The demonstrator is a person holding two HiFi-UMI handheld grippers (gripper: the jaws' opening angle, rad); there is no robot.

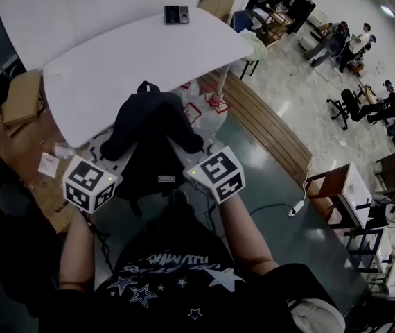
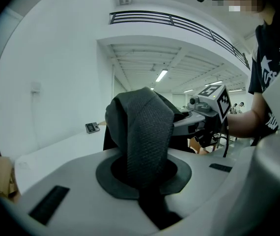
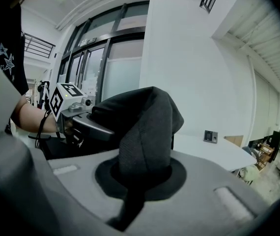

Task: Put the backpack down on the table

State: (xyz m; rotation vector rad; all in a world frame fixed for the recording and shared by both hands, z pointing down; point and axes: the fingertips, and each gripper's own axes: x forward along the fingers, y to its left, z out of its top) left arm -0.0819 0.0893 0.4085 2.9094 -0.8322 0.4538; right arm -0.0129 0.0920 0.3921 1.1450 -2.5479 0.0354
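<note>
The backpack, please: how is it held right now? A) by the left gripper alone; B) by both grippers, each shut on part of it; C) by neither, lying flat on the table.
B: the left gripper and the right gripper each pinch a dark padded part of the backpack.

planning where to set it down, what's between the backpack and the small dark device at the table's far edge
Nothing. In the head view the white table is bare between the backpack and the small dark device.

Black backpack [image 1: 152, 123], white table [image 1: 114, 61], black shirt [image 1: 170, 283] with white stars
</note>
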